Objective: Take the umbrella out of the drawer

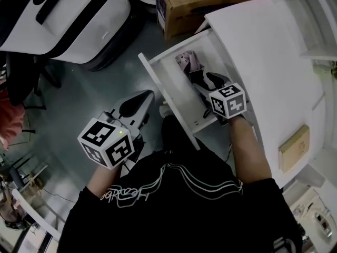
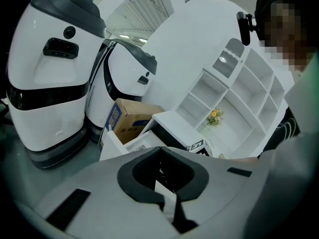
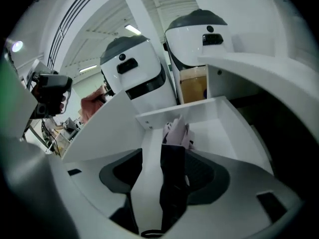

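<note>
Closest to you is your own black top, filling the bottom of the head view. Just past it is the left tool (image 1: 139,102), its jaws together on nothing. It hangs over the grey floor (image 1: 89,94), outside the drawer's front panel.

The right tool (image 1: 202,80) is the one that matters. It is down inside the open drawer (image 1: 168,104) with its jaws spread wide. The umbrella (image 1: 188,62) lies on the drawer floor, folded. Its long axis runs along the drawer's depth, dark body towards you and pale pinkish folds at the far end. In the right gripper view that dark body passes straight up between the two jaws, in line with the way the tool points, so you straddle it across its narrow width. It sits closer to the right-hand jaw, with bare white drawer floor showing beside the left-hand one. The pads do not look to be pressing on it yet. The right hand is far the nearer one, and closing here should catch the body, in my judgement.

The drawer slides out from under a white worktop (image 1: 263,51) that carries a small tan box (image 1: 294,147). Beyond it stand a cardboard carton (image 1: 210,4) and large white machines (image 1: 68,15) on the floor.
</note>
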Action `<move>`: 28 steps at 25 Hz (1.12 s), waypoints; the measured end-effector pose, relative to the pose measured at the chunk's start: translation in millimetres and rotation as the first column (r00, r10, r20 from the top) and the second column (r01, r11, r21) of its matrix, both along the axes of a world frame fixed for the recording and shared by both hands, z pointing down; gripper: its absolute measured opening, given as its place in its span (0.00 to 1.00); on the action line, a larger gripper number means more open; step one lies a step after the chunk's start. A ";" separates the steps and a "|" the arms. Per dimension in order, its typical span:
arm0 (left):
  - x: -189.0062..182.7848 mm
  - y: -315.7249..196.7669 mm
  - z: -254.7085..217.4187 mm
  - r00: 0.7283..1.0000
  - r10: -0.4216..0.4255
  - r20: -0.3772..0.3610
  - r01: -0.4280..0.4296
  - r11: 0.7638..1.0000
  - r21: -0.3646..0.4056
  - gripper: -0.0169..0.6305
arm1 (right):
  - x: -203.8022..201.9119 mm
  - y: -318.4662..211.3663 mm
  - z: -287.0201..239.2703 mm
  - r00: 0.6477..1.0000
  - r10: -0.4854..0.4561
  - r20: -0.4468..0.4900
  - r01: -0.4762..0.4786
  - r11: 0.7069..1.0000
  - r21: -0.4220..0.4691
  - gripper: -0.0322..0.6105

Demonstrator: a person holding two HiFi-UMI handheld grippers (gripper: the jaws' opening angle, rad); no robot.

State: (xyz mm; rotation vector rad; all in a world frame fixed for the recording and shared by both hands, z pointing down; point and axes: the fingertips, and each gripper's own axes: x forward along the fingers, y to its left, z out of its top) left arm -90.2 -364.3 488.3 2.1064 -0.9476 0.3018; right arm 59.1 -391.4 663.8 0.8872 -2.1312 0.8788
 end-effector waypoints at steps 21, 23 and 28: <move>-11.7 -10.7 20.5 0.999 -0.043 -0.008 0.043 0.997 -0.058 0.06 | 3.7 10.8 107.1 0.960 -0.092 -0.264 0.056 0.988 -0.142 0.43; -13.0 -10.1 21.2 0.999 -0.049 -0.012 0.048 0.997 -0.054 0.06 | 4.1 10.0 108.0 0.952 -0.103 -0.289 0.064 0.988 -0.140 0.42; -10.0 -6.2 18.0 0.999 -0.053 -0.012 0.053 0.997 -0.054 0.06 | 5.2 10.3 108.6 0.947 -0.110 -0.300 0.069 0.987 -0.146 0.40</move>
